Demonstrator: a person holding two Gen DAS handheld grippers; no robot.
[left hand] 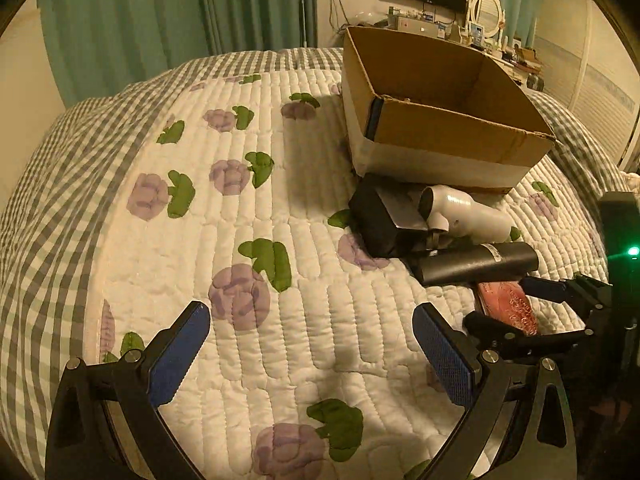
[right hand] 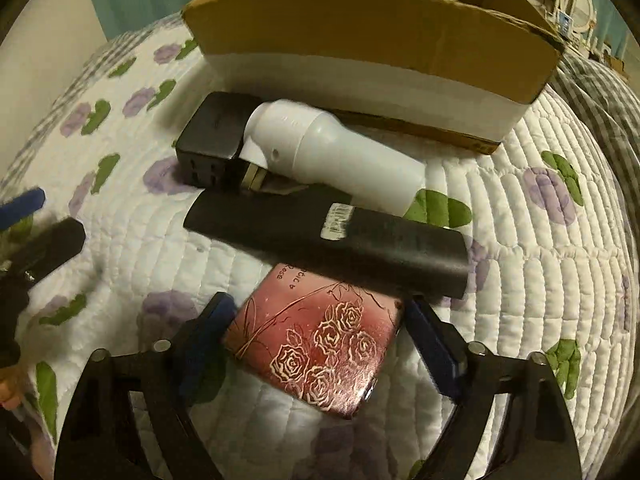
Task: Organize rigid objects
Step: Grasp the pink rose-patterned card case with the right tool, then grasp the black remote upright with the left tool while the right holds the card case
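An open cardboard box stands on the bed. In front of it lie a black block, a white hair-dryer-like object, a black cylinder and a red rose-patterned tin. My right gripper has its jaws on both sides of the tin, touching or almost touching it. My left gripper is open and empty over the quilt, left of the pile.
The bed has a white floral quilt with a checked border. Green curtains hang behind. A dresser with a mirror and a wall screen are at the back right.
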